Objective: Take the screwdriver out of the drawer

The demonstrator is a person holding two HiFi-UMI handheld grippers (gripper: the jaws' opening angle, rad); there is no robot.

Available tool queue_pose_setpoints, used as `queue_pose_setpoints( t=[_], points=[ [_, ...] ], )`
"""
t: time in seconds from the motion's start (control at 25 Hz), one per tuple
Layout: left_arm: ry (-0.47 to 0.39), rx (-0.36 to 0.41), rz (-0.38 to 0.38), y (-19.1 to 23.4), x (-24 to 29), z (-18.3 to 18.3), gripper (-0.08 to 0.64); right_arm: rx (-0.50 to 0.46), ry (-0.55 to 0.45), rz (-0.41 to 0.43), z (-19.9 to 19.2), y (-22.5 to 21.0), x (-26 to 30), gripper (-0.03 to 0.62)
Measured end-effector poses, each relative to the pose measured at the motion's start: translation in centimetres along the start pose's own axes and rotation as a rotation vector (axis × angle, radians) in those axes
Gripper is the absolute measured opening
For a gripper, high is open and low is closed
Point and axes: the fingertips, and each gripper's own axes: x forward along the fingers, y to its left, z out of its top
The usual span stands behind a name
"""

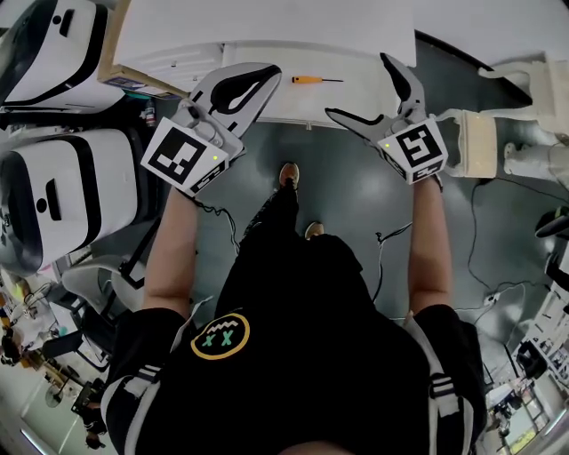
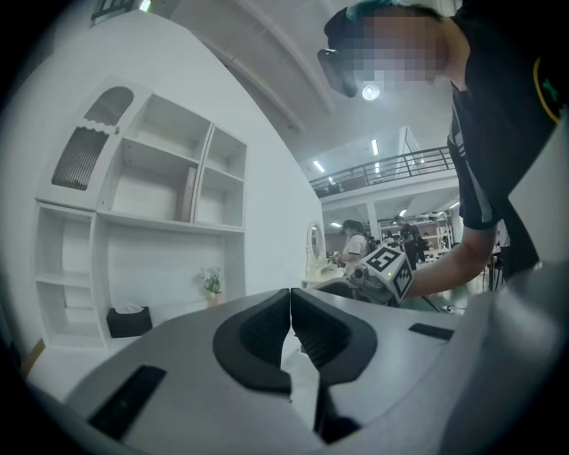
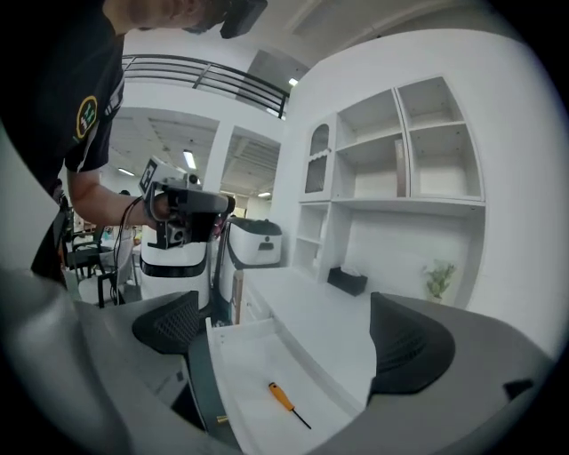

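A small screwdriver (image 1: 316,80) with an orange handle lies on the floor of the pulled-out white drawer (image 1: 347,102); in the right gripper view the screwdriver (image 3: 286,402) sits low in the drawer (image 3: 240,373), between and beyond the jaws. My right gripper (image 1: 375,87) is open, held above the drawer's front right part, empty. My left gripper (image 1: 264,78) is shut with nothing in it, over the drawer's left front corner. In the left gripper view its pads (image 2: 267,342) meet along one line.
The white desk top (image 1: 267,22) lies above the drawer. White robot shells (image 1: 53,191) stand at the left, a white stand (image 1: 476,142) at the right. Shelves (image 3: 391,151), a black tissue box (image 3: 347,281) and a small plant (image 3: 437,280) back the desk. Cables run across the grey floor (image 1: 462,231).
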Motion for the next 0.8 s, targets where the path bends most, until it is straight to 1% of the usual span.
queue_pose_setpoints(
  t=[0.16, 0.36, 0.56, 0.8],
  points=[
    [0.000, -0.010, 0.004, 1.2, -0.1, -0.4, 0.020, -0.019, 0.050, 0.047, -1.4, 0.1, 2.5, 0.583],
    [0.004, -0.015, 0.005, 2.3, 0.1, -1.2, 0.020, -0.040, 0.112, 0.086, -4.3, -0.2, 5.2, 0.583],
    [0.010, -0.021, 0.004, 2.9, 0.3, -1.7, 0.020, -0.075, 0.198, 0.142, -8.4, -0.3, 7.9, 0.583],
    [0.018, -0.026, 0.000, 3.0, 0.7, -2.2, 0.020, -0.104, 0.326, 0.228, -14.4, -0.6, 10.5, 0.583]
  ],
)
